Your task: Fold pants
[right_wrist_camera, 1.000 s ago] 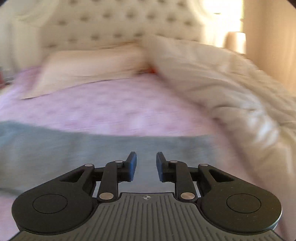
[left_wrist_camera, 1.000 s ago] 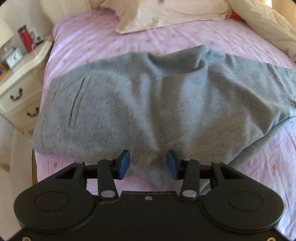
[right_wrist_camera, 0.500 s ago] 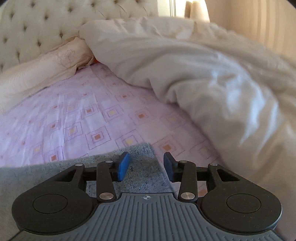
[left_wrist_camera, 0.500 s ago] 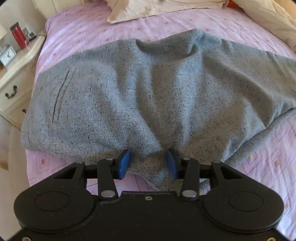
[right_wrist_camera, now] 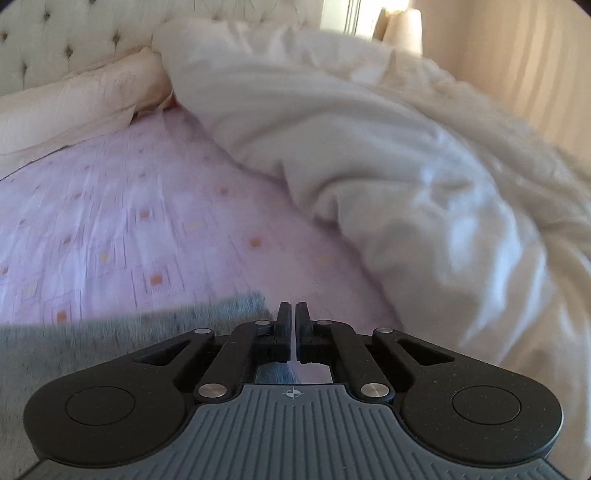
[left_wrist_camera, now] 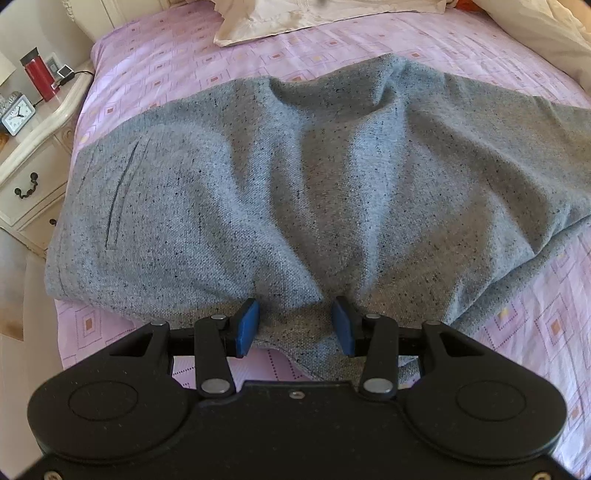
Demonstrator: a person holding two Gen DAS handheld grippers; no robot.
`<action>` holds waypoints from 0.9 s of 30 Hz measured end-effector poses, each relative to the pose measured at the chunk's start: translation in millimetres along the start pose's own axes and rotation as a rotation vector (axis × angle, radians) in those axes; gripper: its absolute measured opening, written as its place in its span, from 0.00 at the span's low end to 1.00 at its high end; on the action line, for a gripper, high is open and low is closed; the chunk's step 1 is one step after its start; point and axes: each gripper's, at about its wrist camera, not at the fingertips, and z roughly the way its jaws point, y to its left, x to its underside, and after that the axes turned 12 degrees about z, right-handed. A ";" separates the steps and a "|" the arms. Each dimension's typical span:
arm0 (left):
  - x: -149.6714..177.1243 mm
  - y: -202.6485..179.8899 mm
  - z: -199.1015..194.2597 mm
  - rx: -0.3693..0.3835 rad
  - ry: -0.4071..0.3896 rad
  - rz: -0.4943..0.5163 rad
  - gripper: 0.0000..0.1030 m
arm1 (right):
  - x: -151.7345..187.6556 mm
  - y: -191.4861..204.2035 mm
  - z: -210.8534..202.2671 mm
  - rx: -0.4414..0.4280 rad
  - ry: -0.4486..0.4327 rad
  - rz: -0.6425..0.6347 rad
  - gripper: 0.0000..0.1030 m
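The grey speckled pants (left_wrist_camera: 295, 184) lie spread and rumpled across the pink patterned bed sheet (left_wrist_camera: 166, 66). My left gripper (left_wrist_camera: 294, 325) is open, its blue pads on either side of a bunched near edge of the pants. In the right wrist view a grey pant-leg end (right_wrist_camera: 129, 332) lies at the lower left. My right gripper (right_wrist_camera: 293, 317) has its jaws closed together at the corner of that leg end; a strip of cloth shows between the fingers lower down.
A white duvet (right_wrist_camera: 406, 166) is heaped on the right of the bed. Cream pillows (left_wrist_camera: 314, 18) lie at the headboard. A bedside cabinet (left_wrist_camera: 29, 166) at the left holds a clock (left_wrist_camera: 16, 118) and a red bottle (left_wrist_camera: 38, 77).
My right gripper has swung right to the pant-leg end and closed its jaws there. My left gripper has moved closer over the near edge of the pants and stays open.
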 end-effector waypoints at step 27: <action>3.6 4.3 -0.7 0.037 -0.025 0.010 0.50 | 40.5 -33.8 -43.9 -0.093 0.155 0.503 0.30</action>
